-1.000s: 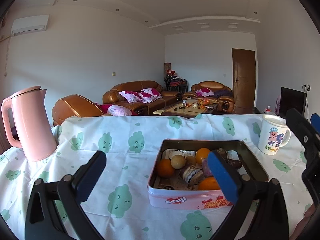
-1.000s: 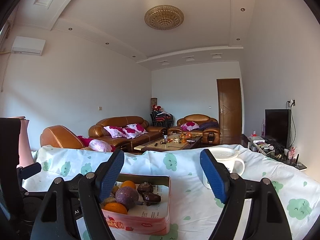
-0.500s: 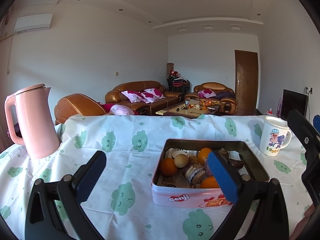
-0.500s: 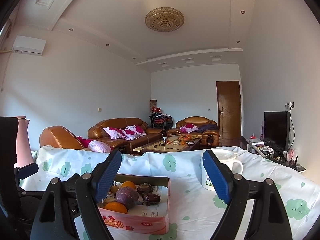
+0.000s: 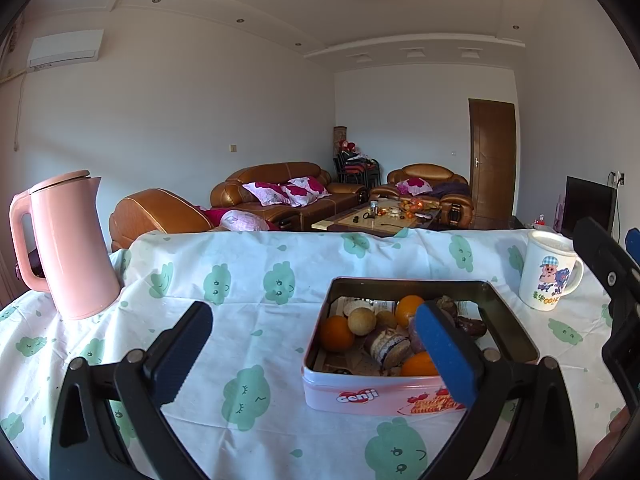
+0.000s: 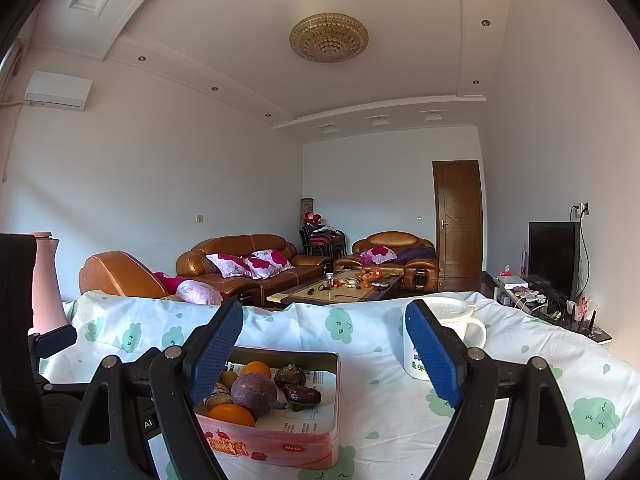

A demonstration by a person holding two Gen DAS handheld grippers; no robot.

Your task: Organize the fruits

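Observation:
A pink tin box sits on the table and holds several fruits: oranges, a tan round fruit and dark purple ones. It also shows in the right wrist view, with a purple fruit and an orange inside. My left gripper is open and empty, in front of the box and to its left. My right gripper is open and empty, above the box's right side.
A pink kettle stands at the far left. A white cartoon mug stands right of the box; it also shows in the right wrist view. A cloud-print cloth covers the table. Sofas lie beyond.
Both grippers have shifted slightly, so the box and kettle drift a little rightward in the left wrist view. Both stay open and empty.

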